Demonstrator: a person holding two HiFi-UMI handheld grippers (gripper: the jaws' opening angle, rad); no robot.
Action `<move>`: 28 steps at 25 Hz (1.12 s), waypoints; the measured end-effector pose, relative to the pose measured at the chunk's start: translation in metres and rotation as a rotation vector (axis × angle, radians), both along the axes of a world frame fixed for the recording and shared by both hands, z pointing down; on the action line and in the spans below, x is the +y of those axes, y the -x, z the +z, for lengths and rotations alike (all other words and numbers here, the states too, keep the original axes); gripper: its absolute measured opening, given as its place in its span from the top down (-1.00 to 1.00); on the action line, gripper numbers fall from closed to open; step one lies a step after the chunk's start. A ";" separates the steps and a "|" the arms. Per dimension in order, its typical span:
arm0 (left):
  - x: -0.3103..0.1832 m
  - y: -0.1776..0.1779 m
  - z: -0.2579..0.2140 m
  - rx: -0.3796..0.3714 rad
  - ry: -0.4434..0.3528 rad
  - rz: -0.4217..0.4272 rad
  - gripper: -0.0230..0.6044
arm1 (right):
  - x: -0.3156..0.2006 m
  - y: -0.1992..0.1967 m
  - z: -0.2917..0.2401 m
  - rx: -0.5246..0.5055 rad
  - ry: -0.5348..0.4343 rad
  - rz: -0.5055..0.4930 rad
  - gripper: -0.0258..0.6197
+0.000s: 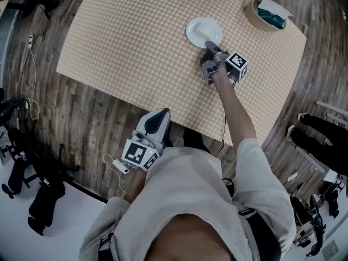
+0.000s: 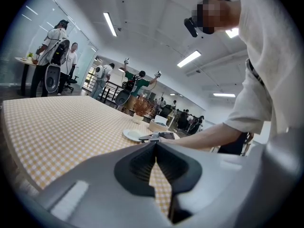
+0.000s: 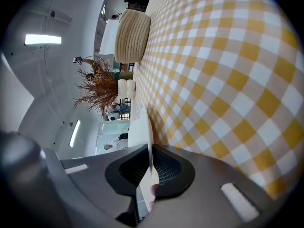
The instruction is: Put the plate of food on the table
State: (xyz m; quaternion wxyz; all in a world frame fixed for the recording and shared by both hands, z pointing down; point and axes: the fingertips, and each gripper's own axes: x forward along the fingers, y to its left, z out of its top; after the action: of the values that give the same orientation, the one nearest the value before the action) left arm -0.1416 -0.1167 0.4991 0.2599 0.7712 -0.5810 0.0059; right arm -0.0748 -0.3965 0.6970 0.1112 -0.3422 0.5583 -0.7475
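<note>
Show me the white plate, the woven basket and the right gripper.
white plate (image 1: 192,32), head view, its left rim.
woven basket (image 1: 253,17), head view, its rim.
right gripper (image 1: 211,47), head view, between its fingertips.

There are no words, numbers or signs to read in any of the pictures. The right marker cube (image 1: 237,64) and the left marker cube (image 1: 139,154) show only black and white square shapes, not letters.

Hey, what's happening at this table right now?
A person's outstretched right gripper is shut on the near rim of a white plate, at or just above the checked tablecloth. The left gripper hangs short of the cloth's near edge, jaws together and empty. A woven basket sits at the far corner.
</note>
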 end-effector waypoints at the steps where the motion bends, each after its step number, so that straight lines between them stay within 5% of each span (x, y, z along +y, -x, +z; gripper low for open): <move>1: 0.000 0.000 0.000 0.002 -0.001 -0.001 0.90 | 0.000 0.000 0.000 -0.003 0.009 0.007 0.86; 10: 0.006 0.003 0.000 0.008 0.001 -0.003 0.90 | -0.003 0.000 -0.005 -0.026 -0.017 0.035 0.83; 16: 0.005 0.003 -0.004 0.021 -0.012 -0.002 0.90 | -0.007 0.001 -0.019 -0.146 -0.086 0.047 0.40; 22: 0.012 -0.002 -0.003 0.032 -0.005 0.015 0.90 | 0.001 0.006 -0.025 -0.032 -0.173 -0.103 0.32; 28: 0.010 -0.003 -0.006 0.036 -0.017 0.023 0.90 | 0.013 0.016 -0.024 0.205 -0.302 -0.392 0.26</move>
State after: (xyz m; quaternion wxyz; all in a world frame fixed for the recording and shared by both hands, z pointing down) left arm -0.1386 -0.1064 0.4934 0.2637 0.7800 -0.5674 -0.0098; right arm -0.0911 -0.3834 0.6734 -0.0429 -0.2809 0.7275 -0.6244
